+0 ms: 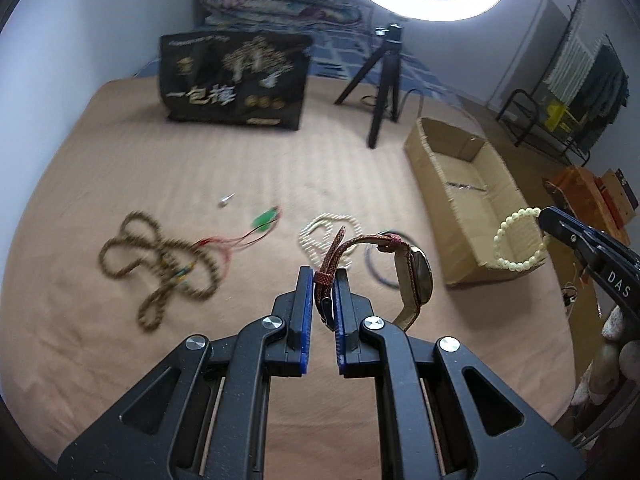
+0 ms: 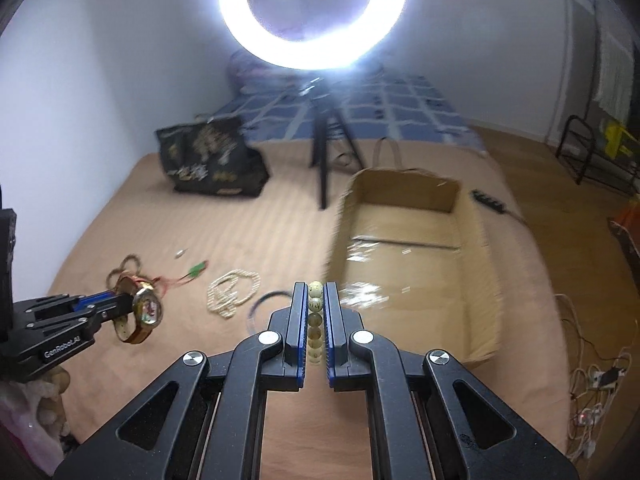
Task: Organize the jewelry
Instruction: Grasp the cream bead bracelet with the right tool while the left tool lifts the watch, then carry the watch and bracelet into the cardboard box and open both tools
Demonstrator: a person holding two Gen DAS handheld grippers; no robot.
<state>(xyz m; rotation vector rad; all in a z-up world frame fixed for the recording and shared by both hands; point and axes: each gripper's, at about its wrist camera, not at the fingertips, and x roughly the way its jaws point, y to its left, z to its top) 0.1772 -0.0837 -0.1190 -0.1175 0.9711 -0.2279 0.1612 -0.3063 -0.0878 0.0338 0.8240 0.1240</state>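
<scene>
My left gripper point(image 1: 323, 276) is shut on the red strap of a wristwatch point(image 1: 416, 280) and holds it above the bed; the watch also shows in the right wrist view point(image 2: 147, 307). My right gripper point(image 2: 315, 292) is shut on a pale bead bracelet point(image 2: 315, 303), which hangs near the front of the open cardboard box point(image 1: 472, 196) in the left wrist view point(image 1: 520, 240). On the tan sheet lie a brown bead necklace point(image 1: 160, 256), a green pendant on red cord point(image 1: 266, 218), a white bead necklace point(image 1: 320, 236) and a dark bangle point(image 1: 376, 264).
A black printed bag point(image 1: 236, 80) and a black tripod point(image 1: 380, 80) under a ring light point(image 2: 312, 12) stand at the back of the bed. A small silver piece point(image 1: 225, 199) lies on the sheet. Cables and a power strip point(image 2: 596, 380) lie on the floor at right.
</scene>
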